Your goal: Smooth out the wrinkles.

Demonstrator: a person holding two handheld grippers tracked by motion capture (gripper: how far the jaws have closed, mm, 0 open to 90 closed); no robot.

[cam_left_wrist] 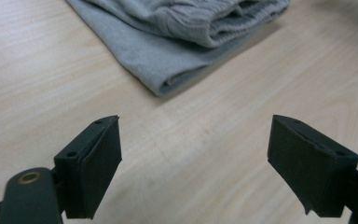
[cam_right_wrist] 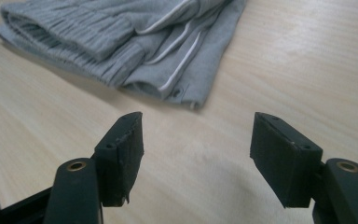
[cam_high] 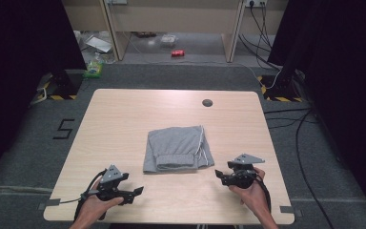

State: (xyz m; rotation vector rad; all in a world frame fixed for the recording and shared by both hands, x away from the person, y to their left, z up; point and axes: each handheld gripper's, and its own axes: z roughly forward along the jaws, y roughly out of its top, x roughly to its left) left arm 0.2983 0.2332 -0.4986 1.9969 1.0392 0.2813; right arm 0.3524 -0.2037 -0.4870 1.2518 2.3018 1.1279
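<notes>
— Folded grey garment (cam_high: 178,149) at the middle of a light wooden table (cam_high: 124,119), white piping along its right edge, ribbed band toward the near side. Where are the tools?

— Left gripper (cam_high: 136,192) sits near the front left of the table, well short of the cloth; right gripper (cam_high: 218,174) rests just off the garment's near right corner, apart from it.

— Holding anything?

— Neither. Both sets of jaws stand spread with only bare tabletop between them; in each gripper view the garment (cam_left_wrist: 177,32) (cam_right_wrist: 121,42) lies beyond the pads, untouched.

— Anything else on the table?

— One small dark round disc (cam_high: 207,102) near the far edge.
</notes>
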